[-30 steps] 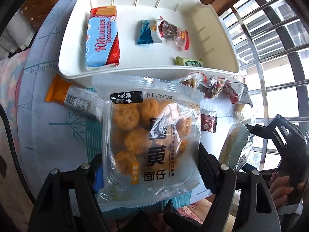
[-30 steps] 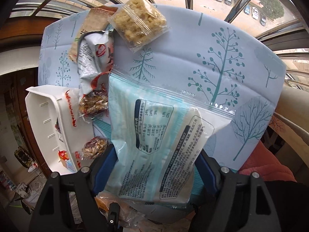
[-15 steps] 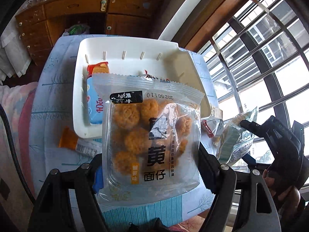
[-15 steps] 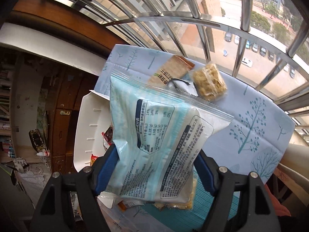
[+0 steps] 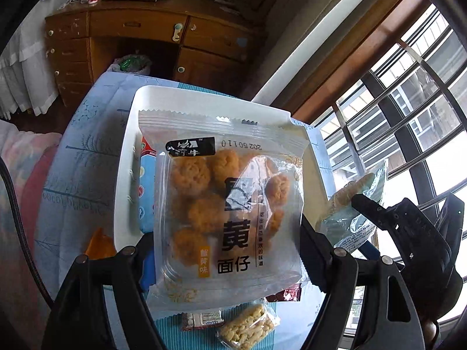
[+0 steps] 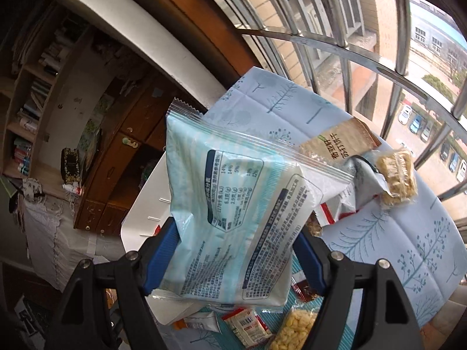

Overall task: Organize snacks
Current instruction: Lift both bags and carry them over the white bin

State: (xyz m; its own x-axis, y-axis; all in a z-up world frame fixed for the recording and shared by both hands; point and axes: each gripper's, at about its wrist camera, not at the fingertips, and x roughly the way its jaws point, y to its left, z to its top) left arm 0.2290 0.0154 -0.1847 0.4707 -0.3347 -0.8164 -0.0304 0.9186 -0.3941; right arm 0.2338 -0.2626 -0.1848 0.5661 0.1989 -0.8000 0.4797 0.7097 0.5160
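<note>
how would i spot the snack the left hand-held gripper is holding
Find the white tray on the tree-print tablecloth. In front of it the left hand-held gripper clamps a clear packet of round golden-orange puffs. Unlike the pale blue packet in the right gripper, its contents show.

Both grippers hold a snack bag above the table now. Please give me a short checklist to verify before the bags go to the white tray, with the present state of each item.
1. Left gripper grips the clear bag of orange puffs: ok.
2. Right gripper grips the pale blue bag: ok.
3. Both bags clear of the table: ok.
4. White tray in view: ok.
5. Free room in tray: cannot tell, bags hide it.
</note>
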